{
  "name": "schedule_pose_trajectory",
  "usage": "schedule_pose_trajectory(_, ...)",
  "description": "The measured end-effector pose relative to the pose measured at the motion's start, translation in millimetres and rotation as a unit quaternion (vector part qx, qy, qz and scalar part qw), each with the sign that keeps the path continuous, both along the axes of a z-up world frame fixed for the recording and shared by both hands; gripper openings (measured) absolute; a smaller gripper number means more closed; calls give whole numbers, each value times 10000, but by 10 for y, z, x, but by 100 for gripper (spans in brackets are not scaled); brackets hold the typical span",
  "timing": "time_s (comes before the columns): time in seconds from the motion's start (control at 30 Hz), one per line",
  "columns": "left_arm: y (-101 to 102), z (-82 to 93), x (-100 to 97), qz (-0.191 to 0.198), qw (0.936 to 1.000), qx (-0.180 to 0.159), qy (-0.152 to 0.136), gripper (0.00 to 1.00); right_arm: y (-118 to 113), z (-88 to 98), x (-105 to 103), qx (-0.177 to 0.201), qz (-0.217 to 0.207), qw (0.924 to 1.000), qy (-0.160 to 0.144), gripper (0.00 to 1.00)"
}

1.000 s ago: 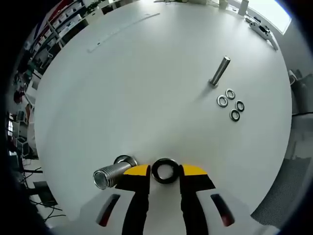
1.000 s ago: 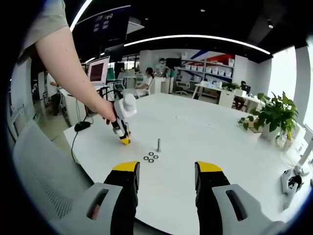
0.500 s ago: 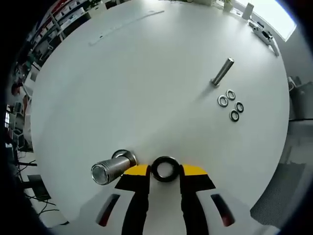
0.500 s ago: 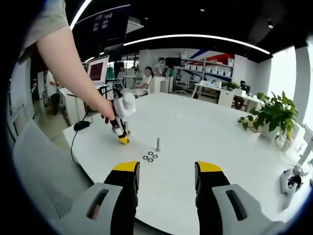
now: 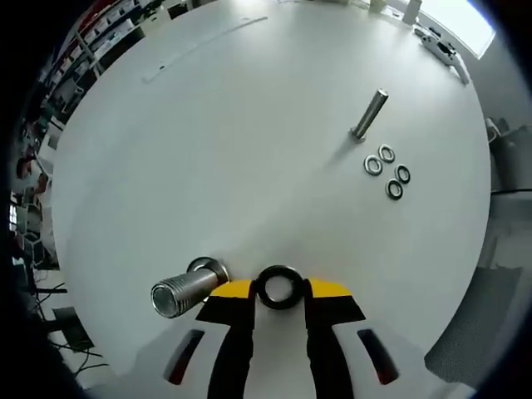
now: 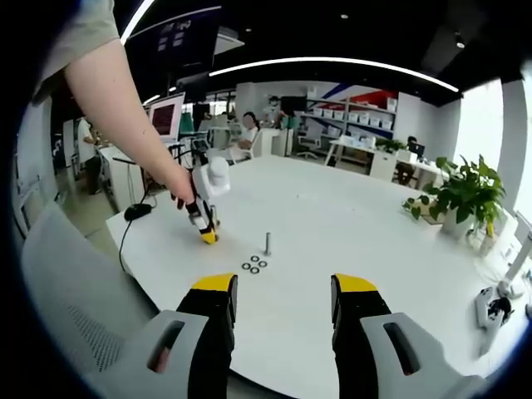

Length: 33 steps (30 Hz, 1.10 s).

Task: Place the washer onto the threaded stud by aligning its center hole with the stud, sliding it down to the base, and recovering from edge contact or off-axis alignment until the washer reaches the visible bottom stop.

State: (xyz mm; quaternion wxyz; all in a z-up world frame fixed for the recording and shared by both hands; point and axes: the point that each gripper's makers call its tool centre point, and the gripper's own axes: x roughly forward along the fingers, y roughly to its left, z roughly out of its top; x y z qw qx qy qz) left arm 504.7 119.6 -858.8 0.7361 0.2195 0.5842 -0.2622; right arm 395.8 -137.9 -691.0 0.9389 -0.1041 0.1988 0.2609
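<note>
White tabletop (image 5: 249,141) spreads across the left gripper view, round and matte. At the bottom of this view the left gripper (image 5: 278,291), with yellow-tipped black jaws, is clenched on a dark metal ring washer (image 5: 278,287), which sits between the two tips with its centre hole facing the camera. Just left of the left jaw stands a silver threaded stud (image 5: 183,291) on a round base, tilted toward the lens so its open top end faces the viewer; the washer is beside it, not on it. Farther across the table, toward the upper right, a second slim silver stud (image 5: 369,114) stands upright, and just beside its foot lie four small metal ring washers (image 5: 387,172) in a loose cluster, flat on the surface. In the right gripper view, the right gripper (image 6: 283,291) rises from the bottom with its yellow-tipped jaws spread apart and nothing between them, held above the near edge of the same white table (image 6: 349,241). Well ahead, a person's bare arm (image 6: 125,108) reaches down from the upper left, holding the left gripper (image 6: 206,229) with its tip down close to the tabletop. Near it stands the slim stud (image 6: 268,243), with the loose washers (image 6: 255,266) before it. A green potted plant (image 6: 470,199) stands at the right.
</note>
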Motion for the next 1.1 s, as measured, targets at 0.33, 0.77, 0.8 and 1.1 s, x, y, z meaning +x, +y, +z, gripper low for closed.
schedule_pose_trajectory(0.33, 7, 1, 8, 167, 9998, -44, -60, 21, -7, -9, 0, -49, -15, 10000, 12, 47)
schedule_pose_trajectory(0.77, -8, 16, -1, 76, 9995, -224, -228, 20, -5, -13, -3, -60, -27, 10000, 20, 47)
schedule_pose_trajectory(0.8, -7, 17, 0, 102, 9994, -239, -241, 20, -4, -12, -4, -69, -23, 10000, 19, 47)
schedule_pose_trajectory(1.1, 3, 17, -7, -53, 9994, -137, -310, 19, -10, -1, 1, -48, -48, 10000, -12, 47)
